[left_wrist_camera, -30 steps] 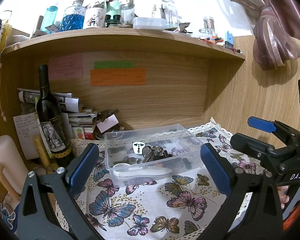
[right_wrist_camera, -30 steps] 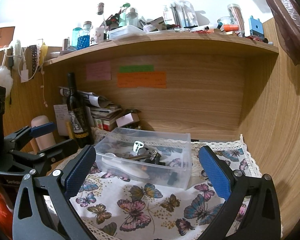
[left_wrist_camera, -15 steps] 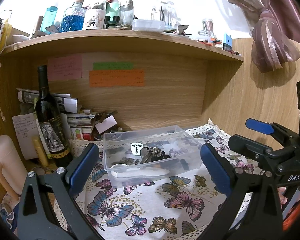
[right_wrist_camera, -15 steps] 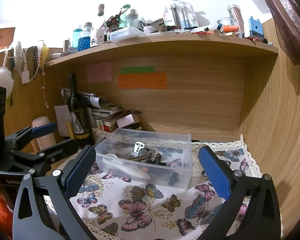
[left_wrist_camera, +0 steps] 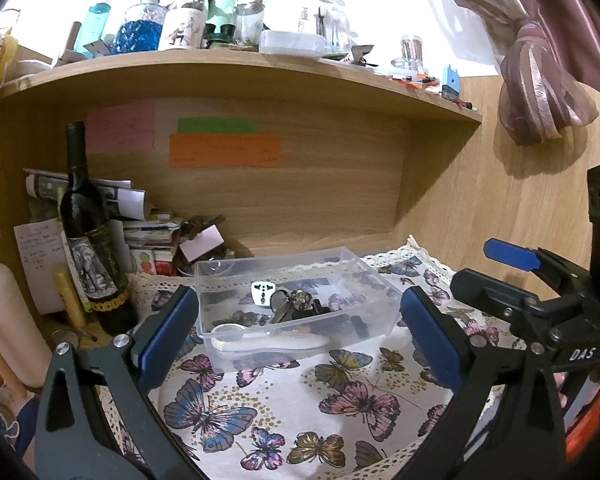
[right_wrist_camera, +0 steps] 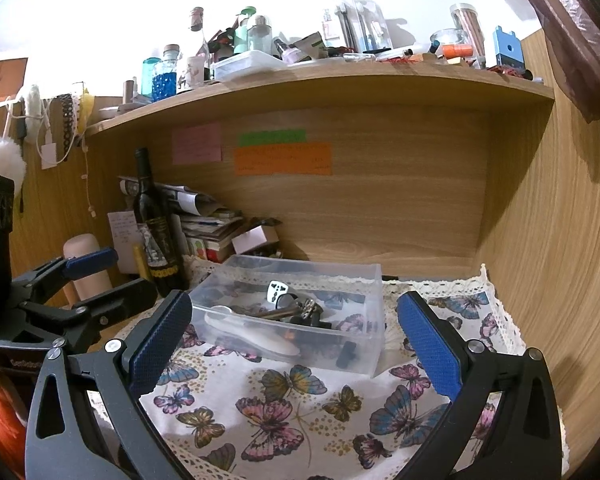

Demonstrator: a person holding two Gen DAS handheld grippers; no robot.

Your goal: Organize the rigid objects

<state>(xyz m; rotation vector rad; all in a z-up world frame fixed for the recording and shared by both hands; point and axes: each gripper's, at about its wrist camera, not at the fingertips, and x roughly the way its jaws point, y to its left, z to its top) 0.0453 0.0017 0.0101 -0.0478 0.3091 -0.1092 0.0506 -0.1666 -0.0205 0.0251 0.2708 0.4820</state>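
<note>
Clear box [left_wrist_camera: 296,300] holds keys [left_wrist_camera: 290,304], adapter, spoon; both tongs [left_wrist_camera: 296,332] [right_wrist_camera: 296,340] wide open, empty; task seems finished.

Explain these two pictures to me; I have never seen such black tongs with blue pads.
They are two hand-held grippers, each carrying a camera that looks forward between its fingers. One picture is from the left gripper, the other from the right gripper; each also catches the other at its edge. Both are open and hold nothing. Ahead, on a white butterfly-print cloth, stands a clear plastic box holding keys, a white plug adapter and a white spoon-like tool. A dark wine bottle stands left.
</note>
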